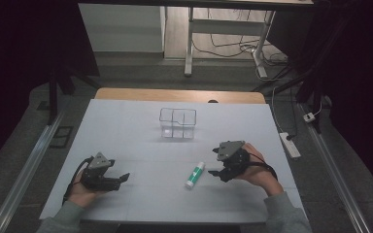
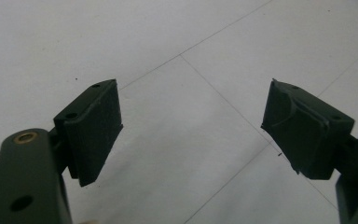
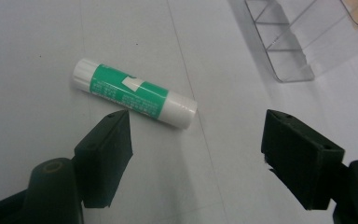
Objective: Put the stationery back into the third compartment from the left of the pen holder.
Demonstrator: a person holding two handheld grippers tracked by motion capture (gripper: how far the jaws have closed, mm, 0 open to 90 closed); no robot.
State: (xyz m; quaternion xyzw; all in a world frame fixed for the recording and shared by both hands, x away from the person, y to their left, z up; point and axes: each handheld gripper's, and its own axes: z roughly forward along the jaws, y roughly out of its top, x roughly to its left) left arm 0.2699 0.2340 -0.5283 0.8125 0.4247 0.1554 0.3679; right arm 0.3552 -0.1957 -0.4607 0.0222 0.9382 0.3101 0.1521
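Note:
A green and white glue stick (image 1: 194,175) lies flat on the white table sheet (image 1: 126,131), right of centre near the front. In the right gripper view the glue stick (image 3: 134,92) lies just beyond the left jaw. My right gripper (image 1: 217,173) sits a little to the right of it, open and empty, jaws wide apart (image 3: 196,149). My left gripper (image 1: 125,178) rests near the front left of the sheet, also open with nothing between its jaws (image 2: 191,130). A clear divided box (image 1: 178,123) stands at the middle back.
The clear box (image 3: 289,42) appears at the upper right of the right gripper view. A wooden table edge (image 1: 179,95) shows behind the sheet. A power strip (image 1: 290,144) and cables lie on the floor to the right.

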